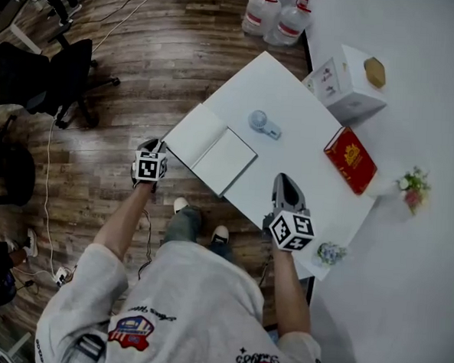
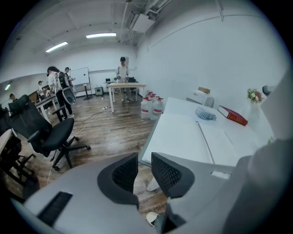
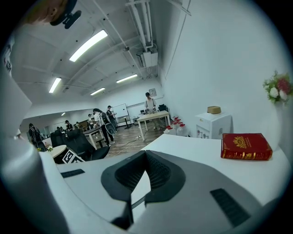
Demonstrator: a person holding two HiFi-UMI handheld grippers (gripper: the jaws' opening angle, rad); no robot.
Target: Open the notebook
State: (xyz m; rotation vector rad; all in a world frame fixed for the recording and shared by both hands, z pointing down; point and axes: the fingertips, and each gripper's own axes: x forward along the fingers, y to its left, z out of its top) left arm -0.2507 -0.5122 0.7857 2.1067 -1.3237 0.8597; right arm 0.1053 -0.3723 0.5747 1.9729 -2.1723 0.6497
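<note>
Notebook (image 1: pixel 211 147) open just ahead of left gripper (image 2: pixel 144 157), jaws a bit apart, empty; right gripper (image 3: pixel 145 153) pinched together, empty.

one notebook (image 1: pixel 211 147), one red book (image 1: pixel 351 159), one white box (image 1: pixel 345 84), one small fan (image 1: pixel 263 124)
</note>
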